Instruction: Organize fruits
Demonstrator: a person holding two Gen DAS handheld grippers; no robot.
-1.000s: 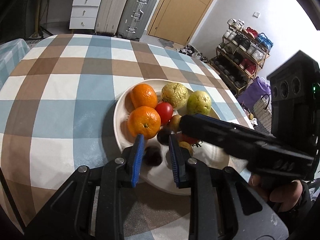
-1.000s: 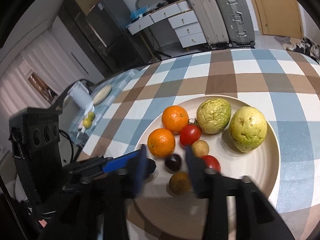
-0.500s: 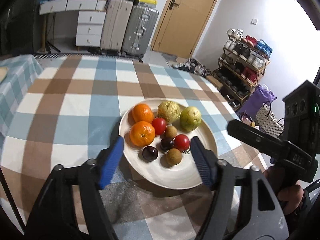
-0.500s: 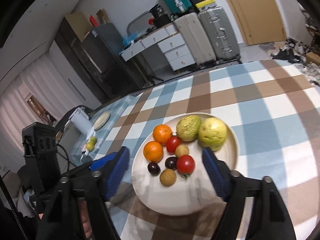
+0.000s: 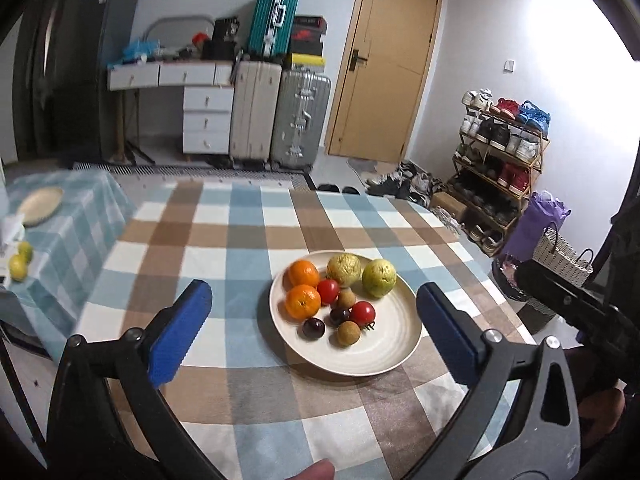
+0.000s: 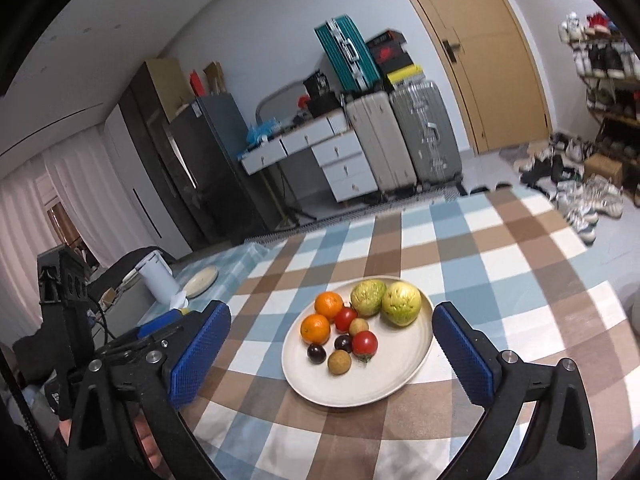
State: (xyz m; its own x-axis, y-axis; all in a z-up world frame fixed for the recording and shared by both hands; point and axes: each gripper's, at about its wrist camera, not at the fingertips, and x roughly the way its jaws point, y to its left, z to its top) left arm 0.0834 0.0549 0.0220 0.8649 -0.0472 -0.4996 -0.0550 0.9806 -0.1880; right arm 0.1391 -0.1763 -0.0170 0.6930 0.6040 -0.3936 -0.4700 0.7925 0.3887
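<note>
A cream plate point(image 5: 394, 354) point(image 6: 400, 376) sits on the checked tablecloth and holds two oranges point(image 5: 303, 301) point(image 6: 316, 328), two green guavas point(image 5: 379, 278) point(image 6: 401, 304), two red tomatoes point(image 5: 363, 313) point(image 6: 364, 342), two dark plums point(image 5: 313, 328) point(image 6: 316, 353) and two small brown fruits point(image 5: 348, 333) point(image 6: 339, 362). My left gripper point(image 5: 314, 334) is open and empty, held back and above the plate. My right gripper point(image 6: 332, 354) is open and empty, also back from the plate. The left gripper shows at the left of the right wrist view point(image 6: 156, 330).
The checked table point(image 5: 248, 248) extends far beyond the plate. A lower side table point(image 5: 60, 216) at the left carries a small plate point(image 5: 40, 206) and yellow-green fruits point(image 5: 18, 266). Suitcases point(image 5: 280, 120), drawers, a door and a shoe rack point(image 5: 500, 148) stand behind.
Both grippers opened wide and pulled back up and away from the plate. A dark plum that lay between the left fingers now rests free on the plate.
</note>
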